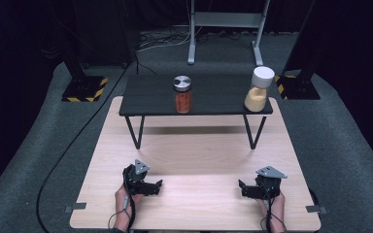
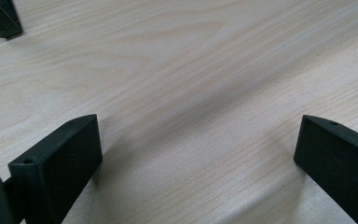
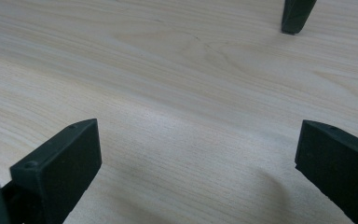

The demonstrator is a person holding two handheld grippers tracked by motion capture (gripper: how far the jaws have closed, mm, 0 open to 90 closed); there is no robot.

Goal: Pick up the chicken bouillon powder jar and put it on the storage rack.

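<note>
I am resting my left gripper [image 1: 151, 187] on the near left part of the pale wooden table [image 1: 199, 160], its jaws spread wide apart with nothing between them but bare wood grain; in the left gripper view [image 2: 198, 154] the two black jaws are standing well apart at either edge of the picture. My right gripper [image 1: 246, 188] is lying on the near right part of the same table, likewise released and gripping nothing, and in the right gripper view [image 3: 198, 156] its jaws are gaping just as widely over the wood. The two grippers are sitting well apart from each other, jaws pointing inward. Farther off, a low black shelf [image 1: 150, 97] is standing on thin black legs across the far part of the table. Near its middle, at the front edge, a clear glass jar [image 1: 182, 94] is standing upright under a round silver lid, and it is holding something orange-red that is filling most of it. At the far right end of the shelf a second jar [image 1: 258, 90] is standing with a white lid, and it is holding a pale yellow-cream filling; what either filling is, I cannot tell. Both jars are sitting well away from my grippers. A black leg tip of the shelf is showing at the far edge of each gripper view.
</note>
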